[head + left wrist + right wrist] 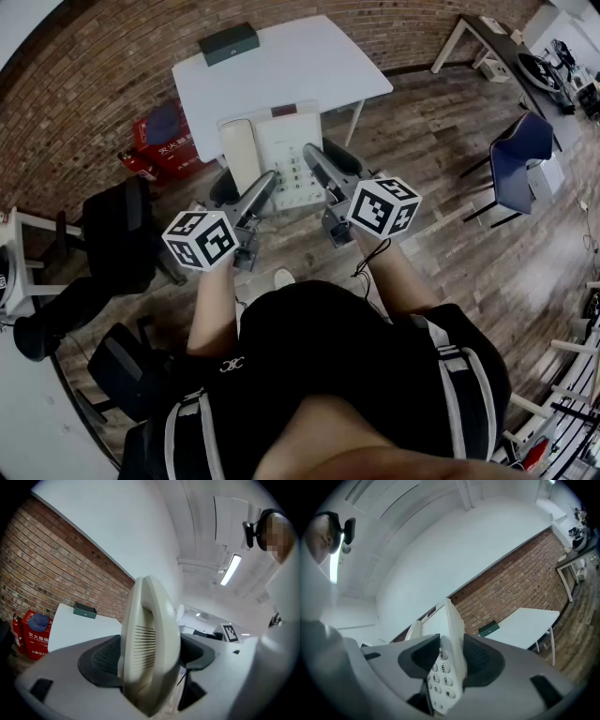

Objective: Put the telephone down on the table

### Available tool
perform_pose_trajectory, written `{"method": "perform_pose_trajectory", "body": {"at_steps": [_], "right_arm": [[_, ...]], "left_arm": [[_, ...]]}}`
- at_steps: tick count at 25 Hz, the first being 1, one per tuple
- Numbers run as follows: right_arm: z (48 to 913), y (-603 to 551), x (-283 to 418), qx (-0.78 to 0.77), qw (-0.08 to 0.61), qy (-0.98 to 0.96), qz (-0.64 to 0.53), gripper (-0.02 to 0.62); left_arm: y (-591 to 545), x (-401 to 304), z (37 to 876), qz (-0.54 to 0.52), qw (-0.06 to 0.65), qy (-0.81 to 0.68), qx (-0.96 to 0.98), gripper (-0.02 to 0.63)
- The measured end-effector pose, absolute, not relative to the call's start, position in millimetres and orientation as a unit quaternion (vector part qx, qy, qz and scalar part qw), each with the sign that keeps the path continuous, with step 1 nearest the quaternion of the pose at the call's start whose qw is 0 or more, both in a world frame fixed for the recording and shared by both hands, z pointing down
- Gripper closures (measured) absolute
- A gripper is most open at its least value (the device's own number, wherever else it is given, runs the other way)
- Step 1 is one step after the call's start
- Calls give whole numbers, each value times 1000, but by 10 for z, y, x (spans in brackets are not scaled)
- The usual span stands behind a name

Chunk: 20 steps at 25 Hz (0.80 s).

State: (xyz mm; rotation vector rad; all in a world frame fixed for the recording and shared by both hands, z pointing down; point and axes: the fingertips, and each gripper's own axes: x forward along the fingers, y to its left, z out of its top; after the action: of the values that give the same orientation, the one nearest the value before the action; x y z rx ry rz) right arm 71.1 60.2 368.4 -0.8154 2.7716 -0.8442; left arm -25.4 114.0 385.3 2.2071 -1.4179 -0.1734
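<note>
1. Head view: the telephone is up in the air between both grippers, at the near edge of the white table, not resting on it.
2. Left gripper has its jaws spread wide, with the pads clamped on the handset.
3. Right gripper pinches the thinner edge by the keypad, so a narrower grip.
4. A green box sits at the table's far end.
</note>
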Motion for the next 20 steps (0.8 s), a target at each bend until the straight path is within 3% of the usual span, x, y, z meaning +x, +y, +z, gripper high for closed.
{"method": "perform_pose_trajectory", "body": {"at_steps": [20], "right_arm": [[3622,809,605,-261,73,923,-275,446]], "left_arm": [[1369,-346,3800,-68,244,-529,810,233]]}}
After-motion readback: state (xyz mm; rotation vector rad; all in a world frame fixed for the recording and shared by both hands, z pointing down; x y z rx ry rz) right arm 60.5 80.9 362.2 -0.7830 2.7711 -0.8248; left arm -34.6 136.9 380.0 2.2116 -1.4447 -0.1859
